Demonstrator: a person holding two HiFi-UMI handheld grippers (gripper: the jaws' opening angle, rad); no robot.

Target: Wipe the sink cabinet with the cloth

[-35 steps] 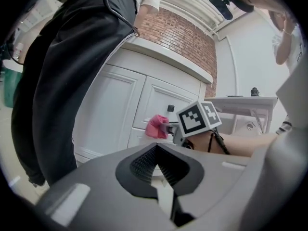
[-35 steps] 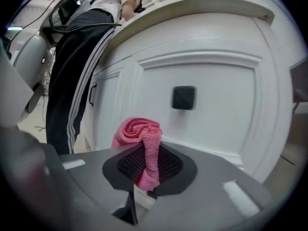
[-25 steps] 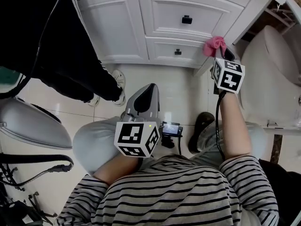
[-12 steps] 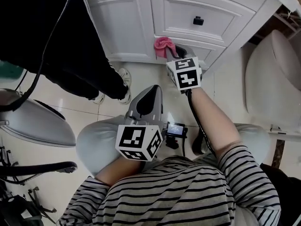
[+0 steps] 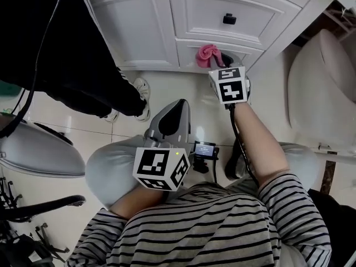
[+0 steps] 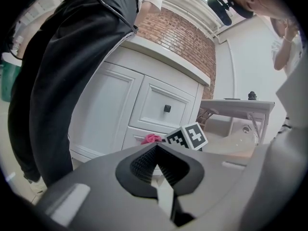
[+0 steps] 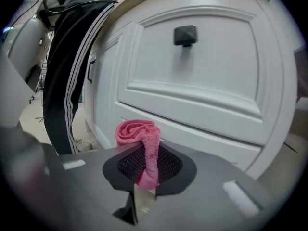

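A pink cloth point(image 5: 208, 54) point(image 7: 144, 143) is pinched in my right gripper point(image 5: 222, 65) point(image 7: 145, 170), which is shut on it and presses its bunched end against the lower drawer front of the white sink cabinet point(image 5: 200, 15) point(image 7: 207, 81). The cloth point(image 6: 152, 139) and the right gripper's marker cube point(image 6: 188, 136) also show from the left gripper view. My left gripper point(image 5: 172, 121) point(image 6: 156, 170) rests low above the person's knee, shut with nothing between its jaws, pointing toward the cabinet.
A standing person in black trousers point(image 5: 67, 60) and sneakers point(image 5: 142, 96) is at the cabinet's left. A black drawer knob point(image 5: 228, 19) sits above the cloth. A toilet point(image 5: 322, 88) stands at the right. A grey curved object point(image 5: 39, 154) lies at the left.
The right gripper with the cloth swept left along the lower drawer, from the cabinet's right corner, and has now come back slightly to the right. The left gripper stayed put.
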